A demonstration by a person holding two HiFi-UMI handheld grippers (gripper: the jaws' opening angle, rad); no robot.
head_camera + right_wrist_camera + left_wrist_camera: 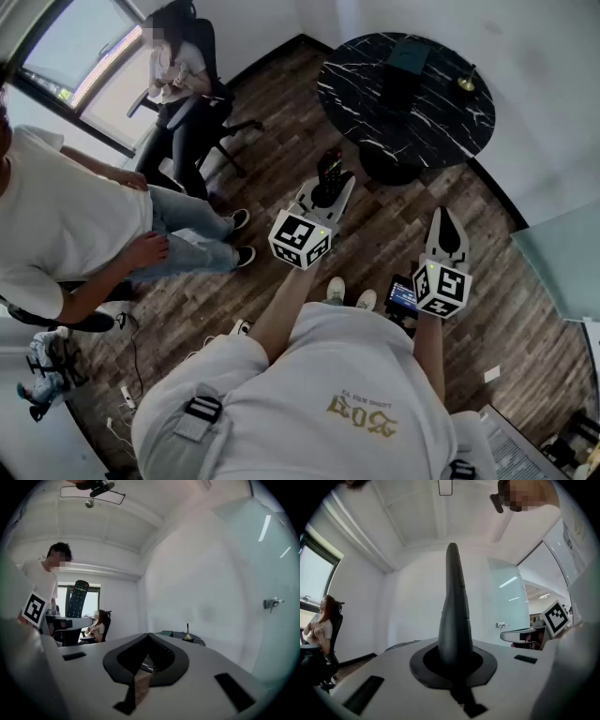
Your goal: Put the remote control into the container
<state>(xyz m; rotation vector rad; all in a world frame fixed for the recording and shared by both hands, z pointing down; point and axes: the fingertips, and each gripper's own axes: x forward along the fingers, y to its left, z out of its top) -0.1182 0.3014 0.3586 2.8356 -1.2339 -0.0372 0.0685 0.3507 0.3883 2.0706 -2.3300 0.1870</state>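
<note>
A black remote control [329, 172] stands up from my left gripper [330, 190], which is shut on its lower end. In the left gripper view the remote [453, 611] rises edge-on from between the jaws of the left gripper [453, 660]. The right gripper view shows the same remote [77, 598] held up at the left. A dark green container [410, 54] sits on the round black marble table [375, 103] ahead of both grippers. My right gripper [445, 218] is held lower at the right, shut with nothing in it, its tips [149, 636] meeting.
A small brass object [466, 83] stands on the table beside the container. One person sits on a chair [176, 84] at the far left, and another [75, 225] sits closer. Cables [127, 398] lie on the wood floor. A pale glass panel [562, 262] is at the right.
</note>
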